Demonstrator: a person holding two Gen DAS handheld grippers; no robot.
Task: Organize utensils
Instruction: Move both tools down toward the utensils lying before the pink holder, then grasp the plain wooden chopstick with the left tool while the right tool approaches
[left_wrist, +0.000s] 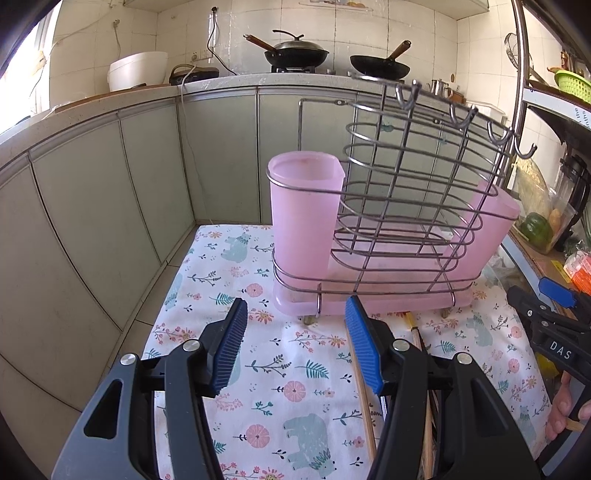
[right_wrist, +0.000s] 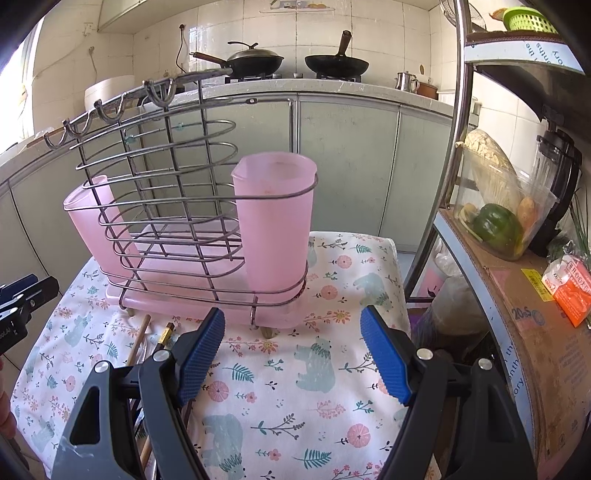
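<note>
A wire utensil rack (left_wrist: 406, 192) with two pink plastic cups (left_wrist: 301, 210) and a pink drip tray stands at the far side of a small table with a floral cloth (left_wrist: 280, 373); it also shows in the right wrist view (right_wrist: 177, 221). Both cups look empty. Chopsticks and other utensils (left_wrist: 364, 391) lie on the cloth between the two grippers, partly hidden under the fingers; they show in the right wrist view (right_wrist: 138, 343) too. My left gripper (left_wrist: 295, 343) is open and empty above the cloth. My right gripper (right_wrist: 293, 354) is open and empty, to the right of the utensils.
Kitchen cabinets (left_wrist: 110, 206) and a counter with two woks (left_wrist: 295, 51) run behind the table. A metal shelf (right_wrist: 517, 295) with a bag of vegetables (right_wrist: 498, 218) and a blender stands close on the right. Tiled floor lies left of the table.
</note>
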